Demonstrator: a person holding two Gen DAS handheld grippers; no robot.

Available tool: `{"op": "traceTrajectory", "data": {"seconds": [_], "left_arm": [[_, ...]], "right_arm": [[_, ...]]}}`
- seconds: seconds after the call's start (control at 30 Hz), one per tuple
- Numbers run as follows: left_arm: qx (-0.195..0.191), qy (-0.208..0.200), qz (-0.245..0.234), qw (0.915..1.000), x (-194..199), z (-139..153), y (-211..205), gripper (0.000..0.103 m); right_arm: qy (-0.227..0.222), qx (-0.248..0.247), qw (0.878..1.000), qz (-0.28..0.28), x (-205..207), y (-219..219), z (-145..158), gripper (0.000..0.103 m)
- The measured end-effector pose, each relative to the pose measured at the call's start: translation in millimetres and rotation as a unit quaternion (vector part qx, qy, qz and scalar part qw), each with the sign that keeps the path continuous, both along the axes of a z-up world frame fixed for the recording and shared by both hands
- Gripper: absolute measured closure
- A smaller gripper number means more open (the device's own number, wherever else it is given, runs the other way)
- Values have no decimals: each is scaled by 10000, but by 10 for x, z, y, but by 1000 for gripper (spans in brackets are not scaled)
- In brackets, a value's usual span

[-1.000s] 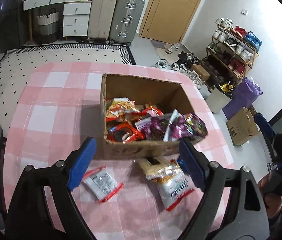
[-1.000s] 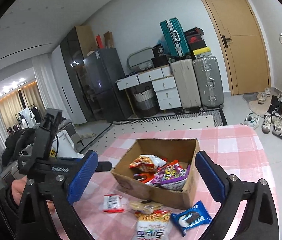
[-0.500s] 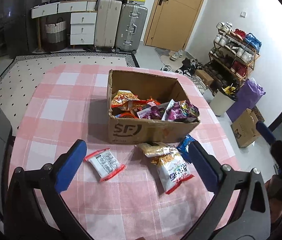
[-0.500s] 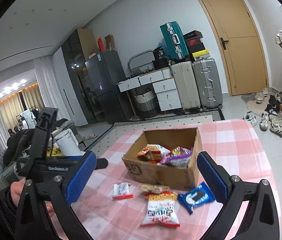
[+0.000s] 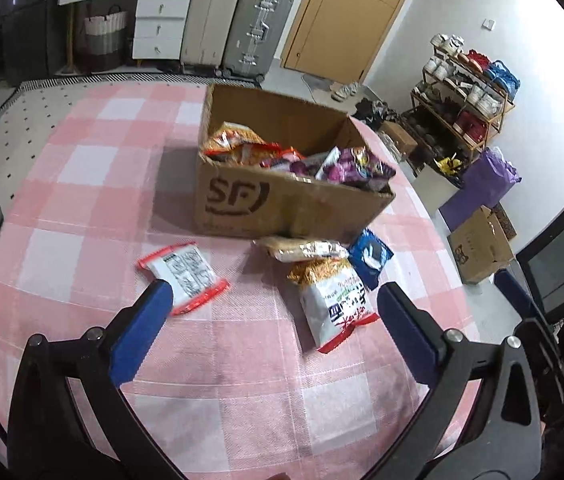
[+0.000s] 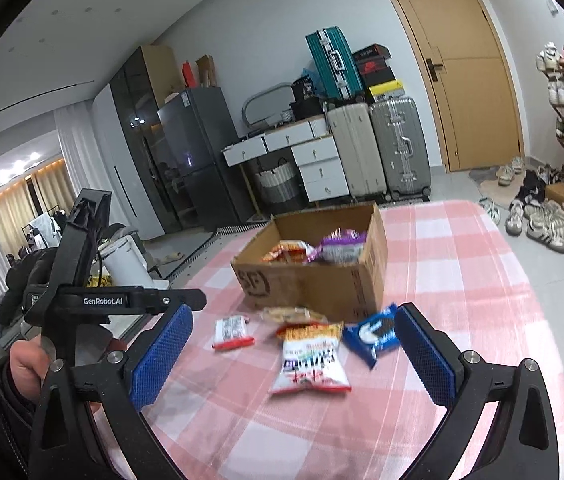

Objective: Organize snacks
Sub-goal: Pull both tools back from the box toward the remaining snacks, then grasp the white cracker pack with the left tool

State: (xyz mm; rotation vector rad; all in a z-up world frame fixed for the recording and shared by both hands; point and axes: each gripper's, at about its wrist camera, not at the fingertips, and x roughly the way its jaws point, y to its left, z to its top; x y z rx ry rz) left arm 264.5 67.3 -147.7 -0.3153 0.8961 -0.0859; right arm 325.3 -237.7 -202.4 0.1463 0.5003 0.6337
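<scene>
Four snack packets lie loose on the pink checked table (image 5: 81, 208), all just in front of the cardboard box (image 5: 282, 204), which already holds a heap of bright bags. The red-edged white packet (image 5: 183, 272) sits apart to the left; the pale wafer pack (image 5: 302, 249) touches the box's front wall; the orange-and-white bag (image 5: 332, 294) lies just below it, and the blue cookie pack (image 5: 370, 255) is beside that on the right.

All of them look light, soft and crinkly, with slick film that could slide between the pads. The puffed bags probably crush easily (the cookies may crack too), so a gentle pinch across the middle, or on a flat sealed end, seems the safest hold. The flat red-edged packet lies low on the cloth, so its raised edge is likely the place to catch it.

The left gripper (image 5: 269, 304) has its jaws spread wide with nothing between them; they have just been opening. The right gripper (image 6: 294, 338) is spread wide too, and empty.

Compared with a second ago, both cameras have drawn back from the box: its printed front now shows fully in the left view, and the blue cookie pack has come into sight there. The packets themselves have not shifted.
</scene>
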Motion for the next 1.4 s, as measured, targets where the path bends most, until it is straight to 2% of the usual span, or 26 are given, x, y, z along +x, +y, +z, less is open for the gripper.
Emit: {"op": "traceTrajectory", "data": {"seconds": [0.2, 0.33, 0.53, 0.8, 1.0, 1.1, 1.33, 1.4], "left_arm": [[423, 30, -91, 9991, 201, -230, -242, 2], [448, 170, -183, 9987, 424, -402, -411, 2], [832, 133, 33, 9964, 692, -587, -600, 2], [779, 181, 374, 9961, 990, -789, -672, 2], [760, 23, 472, 9960, 1165, -882, -706, 2], [744, 5, 407, 9964, 1248, -943, -749, 7], [338, 24, 164, 9993, 1377, -1130, -813, 36], [439, 12, 153, 9989, 1403, -1174, -835, 39]], "right_arm": [[255, 12, 9997, 44, 34, 8, -234, 1], [285, 50, 9996, 62, 84, -23, -319, 1], [393, 193, 9990, 72, 215, -131, -383, 1], [481, 296, 9982, 199, 355, -171, -429, 1], [580, 356, 9974, 220, 423, -199, -510, 1], [629, 383, 9971, 201, 448, -230, -545, 1], [661, 401, 9968, 193, 454, -253, -570, 1], [669, 413, 9967, 188, 455, -258, -576, 1]]}}
